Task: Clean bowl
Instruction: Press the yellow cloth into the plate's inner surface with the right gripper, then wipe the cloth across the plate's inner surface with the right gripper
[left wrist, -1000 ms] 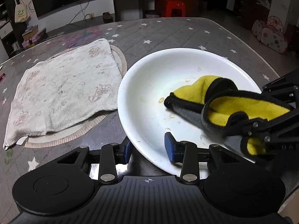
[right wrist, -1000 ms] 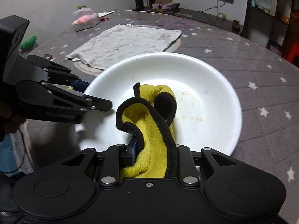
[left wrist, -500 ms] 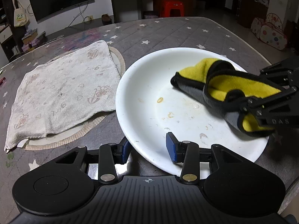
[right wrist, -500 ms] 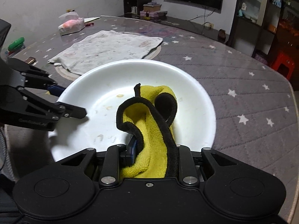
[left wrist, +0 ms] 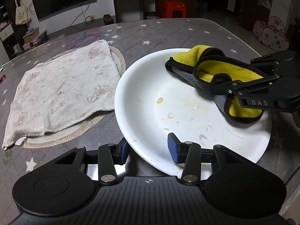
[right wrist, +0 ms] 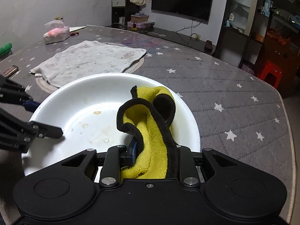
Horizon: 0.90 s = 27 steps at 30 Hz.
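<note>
While left gripper jaws straddle the round white bowl rim, parted, right gripper clamps fuzzy yellow cloth.

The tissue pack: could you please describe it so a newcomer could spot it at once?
Start at the grey star-print table and go past the white bowl and the pale towel to the far left edge. The tissue pack lies there alone, a soft pink-and-white packet with tissue poking from its top.

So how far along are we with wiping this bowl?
Partway. The left gripper straddles the near rim of the bowl, open. The right gripper is shut on the yellow cloth, at the bowl's far side. Left: brownish spots and smears across the middle.
</note>
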Motion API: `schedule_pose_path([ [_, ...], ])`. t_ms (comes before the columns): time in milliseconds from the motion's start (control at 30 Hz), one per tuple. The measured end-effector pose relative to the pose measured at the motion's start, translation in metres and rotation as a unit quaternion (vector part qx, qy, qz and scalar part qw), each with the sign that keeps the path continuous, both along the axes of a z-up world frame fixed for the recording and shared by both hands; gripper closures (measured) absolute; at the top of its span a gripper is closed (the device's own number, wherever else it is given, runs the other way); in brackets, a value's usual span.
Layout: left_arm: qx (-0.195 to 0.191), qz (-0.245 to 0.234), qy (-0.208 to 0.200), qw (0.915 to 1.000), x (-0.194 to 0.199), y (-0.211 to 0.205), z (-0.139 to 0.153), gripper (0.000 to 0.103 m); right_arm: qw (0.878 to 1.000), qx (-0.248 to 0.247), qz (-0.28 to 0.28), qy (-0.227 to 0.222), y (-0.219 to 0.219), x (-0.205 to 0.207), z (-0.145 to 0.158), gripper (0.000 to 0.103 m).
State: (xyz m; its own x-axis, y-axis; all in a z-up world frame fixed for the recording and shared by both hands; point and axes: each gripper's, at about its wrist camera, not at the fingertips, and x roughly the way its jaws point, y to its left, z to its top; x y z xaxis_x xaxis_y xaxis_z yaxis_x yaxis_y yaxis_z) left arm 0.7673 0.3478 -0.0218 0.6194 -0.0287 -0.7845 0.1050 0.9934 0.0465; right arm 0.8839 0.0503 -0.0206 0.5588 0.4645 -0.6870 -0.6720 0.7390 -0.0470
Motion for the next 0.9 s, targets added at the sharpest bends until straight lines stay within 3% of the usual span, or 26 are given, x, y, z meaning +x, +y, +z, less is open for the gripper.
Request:
schedule_pose_path([
  [67, -0.006, 0.0, 0.001, 1.0, 0.001, 0.001, 0.0, 0.057, 1.0, 0.004, -0.004, 0.0, 0.0, 0.001, -0.001, 0.078],
  [167, -0.013, 0.002, -0.002, 0.9999, 0.026, -0.029, -0.013, 0.057, 1.0, 0.01, -0.009, -0.001, -0.001, 0.002, -0.002, 0.078],
  [767, -0.021, 0.001, -0.015, 0.9997, -0.009, -0.05, -0.002, 0.053, 0.999, 0.038, -0.006, 0.033, -0.001, -0.034, -0.001, 0.077],
  [900, -0.022, 0.002, -0.014, 0.9997, 0.007, -0.04, 0.001, 0.053, 0.999, 0.037, 0.005, 0.037, 0.004, -0.043, 0.0, 0.077],
])
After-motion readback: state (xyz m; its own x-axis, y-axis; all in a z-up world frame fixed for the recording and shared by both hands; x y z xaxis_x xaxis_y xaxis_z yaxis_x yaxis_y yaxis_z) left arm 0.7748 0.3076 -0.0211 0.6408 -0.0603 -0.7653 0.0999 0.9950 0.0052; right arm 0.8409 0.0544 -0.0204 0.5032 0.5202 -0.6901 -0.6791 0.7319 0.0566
